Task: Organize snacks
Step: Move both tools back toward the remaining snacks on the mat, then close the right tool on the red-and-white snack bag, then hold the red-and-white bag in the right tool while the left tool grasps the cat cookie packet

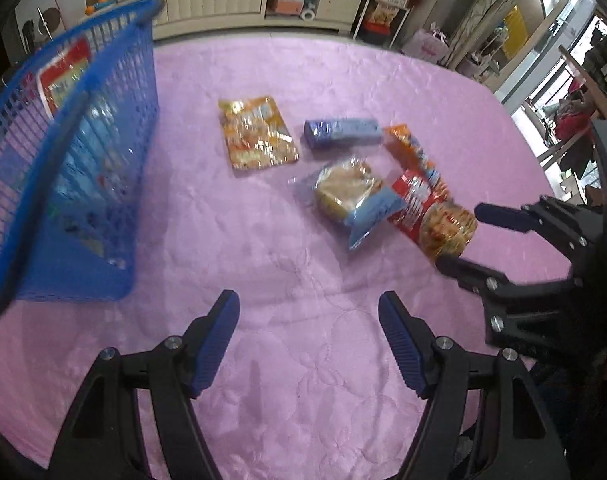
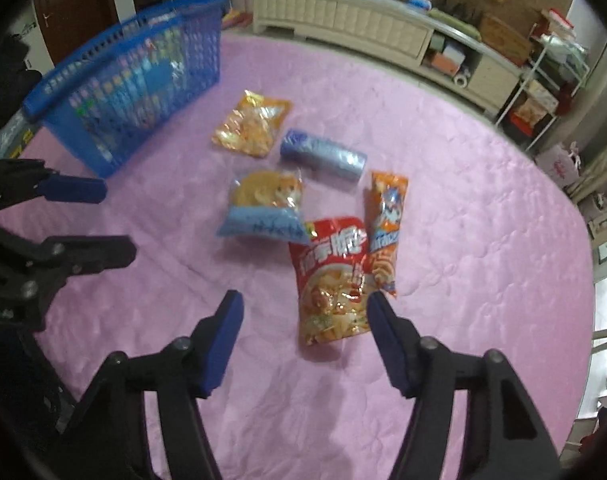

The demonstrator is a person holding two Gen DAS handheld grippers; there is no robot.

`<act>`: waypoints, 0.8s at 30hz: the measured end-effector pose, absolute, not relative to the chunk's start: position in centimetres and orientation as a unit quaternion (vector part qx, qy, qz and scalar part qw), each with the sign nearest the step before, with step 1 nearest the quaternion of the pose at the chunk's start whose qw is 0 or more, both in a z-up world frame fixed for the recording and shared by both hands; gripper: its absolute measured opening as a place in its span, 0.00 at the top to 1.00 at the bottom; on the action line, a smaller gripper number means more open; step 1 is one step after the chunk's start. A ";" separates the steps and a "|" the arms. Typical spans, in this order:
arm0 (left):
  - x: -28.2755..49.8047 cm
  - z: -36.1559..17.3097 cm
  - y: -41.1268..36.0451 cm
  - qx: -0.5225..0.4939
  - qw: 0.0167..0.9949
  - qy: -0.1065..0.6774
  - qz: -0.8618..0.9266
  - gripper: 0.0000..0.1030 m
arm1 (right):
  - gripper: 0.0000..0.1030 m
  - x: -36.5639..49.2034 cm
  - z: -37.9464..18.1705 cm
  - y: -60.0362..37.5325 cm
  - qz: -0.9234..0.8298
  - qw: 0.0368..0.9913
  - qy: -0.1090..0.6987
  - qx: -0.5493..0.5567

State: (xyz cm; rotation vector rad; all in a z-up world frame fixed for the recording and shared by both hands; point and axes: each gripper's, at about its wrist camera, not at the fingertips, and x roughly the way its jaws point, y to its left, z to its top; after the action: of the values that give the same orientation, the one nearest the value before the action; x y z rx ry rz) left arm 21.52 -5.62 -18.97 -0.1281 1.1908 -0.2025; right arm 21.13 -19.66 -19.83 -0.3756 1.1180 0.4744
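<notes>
On the pink quilted cloth [image 2: 463, 200] five snack packets lie clustered mid-frame: an orange crinkly packet [image 2: 251, 128], a purple-blue wrapped roll [image 2: 323, 155], a clear bag of golden pastry with a pale blue end [image 2: 265, 208], a red glossy crisp bag [image 2: 333, 280] and a narrow orange packet [image 2: 385, 228] just beside it. A blue plastic mesh basket [image 1: 115, 128], already holding packets, stands at upper left. The left gripper [image 1: 308, 336] is spread wide over bare cloth. The right gripper [image 2: 303, 336] is spread too, near the red bag's lower end.
</notes>
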 end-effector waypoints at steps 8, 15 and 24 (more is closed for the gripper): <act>22.5 -21.2 -5.3 -0.079 0.804 0.579 -0.105 0.32 | 0.40 24.1 -23.3 -19.7 0.203 0.788 0.552 -0.183; 22.2 -21.1 -4.1 -0.102 0.807 0.574 -0.098 0.32 | 0.54 24.3 -23.9 -20.4 0.222 0.785 0.555 -0.162; 20.7 -18.8 -4.2 -0.092 0.819 0.558 -0.093 0.32 | 0.79 24.1 -23.4 -21.2 0.217 0.792 0.554 -0.140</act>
State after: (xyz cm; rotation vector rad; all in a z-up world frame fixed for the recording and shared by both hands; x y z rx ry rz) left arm 20.68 -4.21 -18.85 -0.1956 1.1893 -0.1974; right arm 24.12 -21.17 -23.42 -0.3013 1.1910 0.4679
